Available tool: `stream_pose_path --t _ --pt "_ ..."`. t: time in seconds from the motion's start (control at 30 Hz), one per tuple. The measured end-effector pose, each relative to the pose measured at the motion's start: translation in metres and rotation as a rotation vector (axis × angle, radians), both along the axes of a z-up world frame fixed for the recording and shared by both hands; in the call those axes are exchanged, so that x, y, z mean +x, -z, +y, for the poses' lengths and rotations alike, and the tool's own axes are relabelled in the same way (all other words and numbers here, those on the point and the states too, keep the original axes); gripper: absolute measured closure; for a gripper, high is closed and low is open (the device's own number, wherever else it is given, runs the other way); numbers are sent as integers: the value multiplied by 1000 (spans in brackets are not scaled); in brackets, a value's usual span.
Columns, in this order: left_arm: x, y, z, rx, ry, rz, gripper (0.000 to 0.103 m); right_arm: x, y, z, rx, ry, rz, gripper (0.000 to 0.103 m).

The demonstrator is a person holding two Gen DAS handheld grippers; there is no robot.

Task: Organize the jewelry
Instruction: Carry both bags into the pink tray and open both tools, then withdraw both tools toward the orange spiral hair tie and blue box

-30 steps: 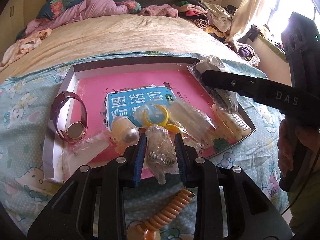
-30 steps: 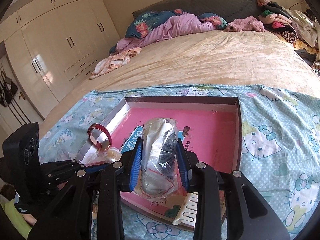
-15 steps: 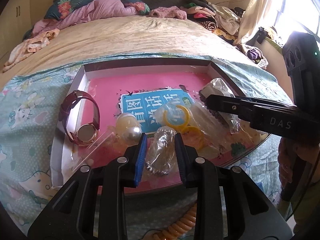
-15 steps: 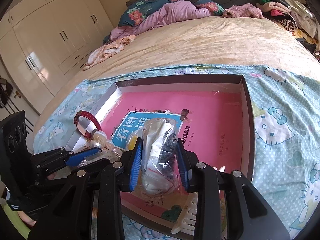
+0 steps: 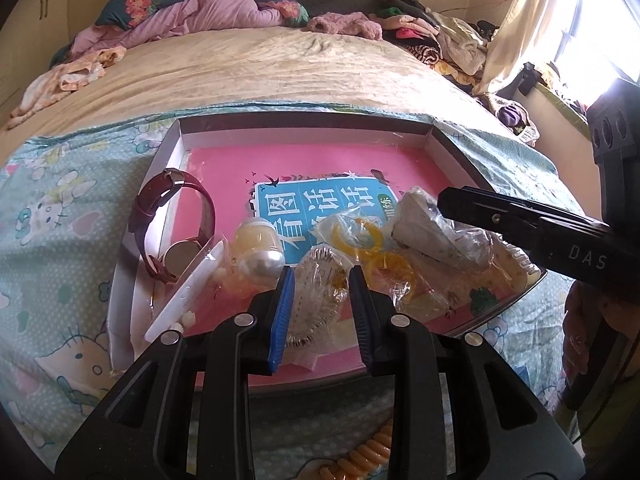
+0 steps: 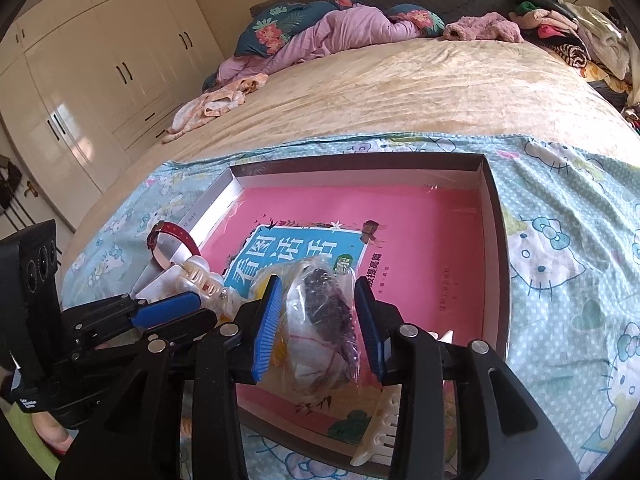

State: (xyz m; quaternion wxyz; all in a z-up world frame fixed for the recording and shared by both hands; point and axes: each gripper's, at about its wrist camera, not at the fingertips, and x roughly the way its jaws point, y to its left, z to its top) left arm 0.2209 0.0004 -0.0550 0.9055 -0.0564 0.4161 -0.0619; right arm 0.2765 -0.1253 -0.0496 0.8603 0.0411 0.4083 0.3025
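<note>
A shallow box [image 5: 304, 128] with a pink book inside lies on the bed. My left gripper [image 5: 322, 280] has opened around a clear bag with a silver bracelet [image 5: 316, 300] that rests on the box's near edge. My right gripper [image 6: 316, 304] has opened around a clear bag of dark beads [image 6: 328, 320] lying in the box; it also shows in the left wrist view [image 5: 436, 232]. A dark red watch [image 5: 172, 232], a pearl clip [image 5: 260, 252] and bagged yellow rings [image 5: 360, 240] lie in the box's near part.
A cream hair comb [image 6: 384, 432] lies at the box's near right edge. An orange coil hair tie [image 5: 360, 460] lies on the Hello Kitty sheet [image 5: 60, 240] in front of the box. Clothes and pillows [image 6: 340, 28] pile at the bed's far end.
Both grippers moved forward over the box and lowered their bags onto it. Both sets of jaws have widened, and the bags now rest in the box.
</note>
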Motion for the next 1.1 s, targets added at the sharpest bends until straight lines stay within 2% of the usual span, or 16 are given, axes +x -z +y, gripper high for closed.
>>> stream_pose_path --t 0.23,0.33,0.47,0.57,0.6,0.8,1.0,1.1 --pt "0 -2 -1 1 -2 -3 82 -14 -17 -16 30 28 -39 45" --pt "-1 -4 -1 2 -6 -4 80 -21 -22 -25 51 46 -42 31" --pt "-6 -8 -3 4 -9 -10 64 -31 -27 -34 68 59 -41 26" --pt "-11 -12 -4 8 -12 -21 57 -38 -30 -41 81 74 -43 22" --pt "-13 -14 -4 6 -14 -24 50 -41 -30 -43 86 77 -43 21" --pt "-24 -28 -2 5 -31 -61 28 -54 -38 -49 99 83 -52 15" --pt "-38 -46 4 2 -61 -103 13 -64 -49 -52 101 81 -69 14" --pt "-45 -54 6 9 -73 -120 11 -71 -54 -54 99 77 -82 14"
